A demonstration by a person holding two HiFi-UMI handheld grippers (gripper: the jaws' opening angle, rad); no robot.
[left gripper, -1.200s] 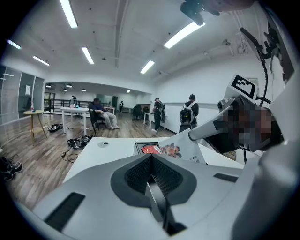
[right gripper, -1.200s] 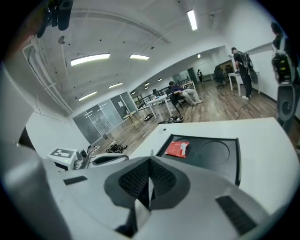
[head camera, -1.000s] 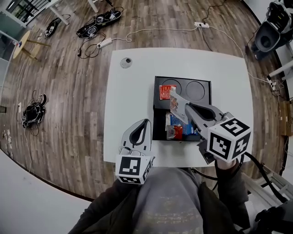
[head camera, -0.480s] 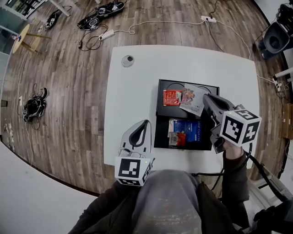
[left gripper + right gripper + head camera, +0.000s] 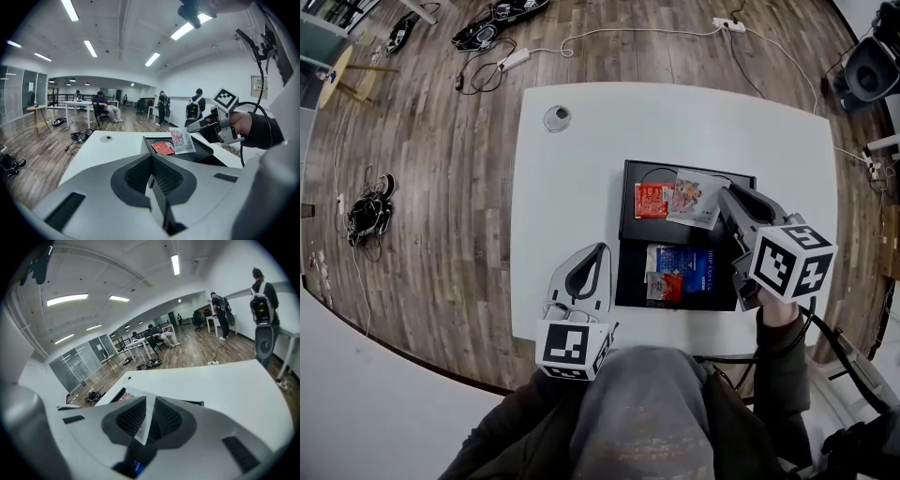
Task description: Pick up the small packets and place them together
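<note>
A pink-and-white packet [image 5: 695, 199] lies in the upper black tray [image 5: 630, 173], right beside a red packet [image 5: 652, 200]. My right gripper [image 5: 724, 199] is at its right edge. In the right gripper view the packet [image 5: 144, 420] stands between the fingers of the right gripper [image 5: 146, 404] with a thin gap beside it; the jaws have just been opening. A blue packet [image 5: 689, 269] and a small red packet [image 5: 664, 284] lie in the lower black tray [image 5: 628, 272]. My left gripper [image 5: 598, 251] hovers shut and empty over the table, left of the trays.
The white table [image 5: 572, 187] has a round grommet [image 5: 556, 117] at its far left corner. Cables and a power strip [image 5: 511, 58] lie on the wooden floor beyond. Several people [image 5: 194, 110] stand or sit in the room behind.
My right gripper carried the pink-and-white packet rightward and down, from above the red packet to a spot beside it in the upper tray. The left gripper barely shifted.
</note>
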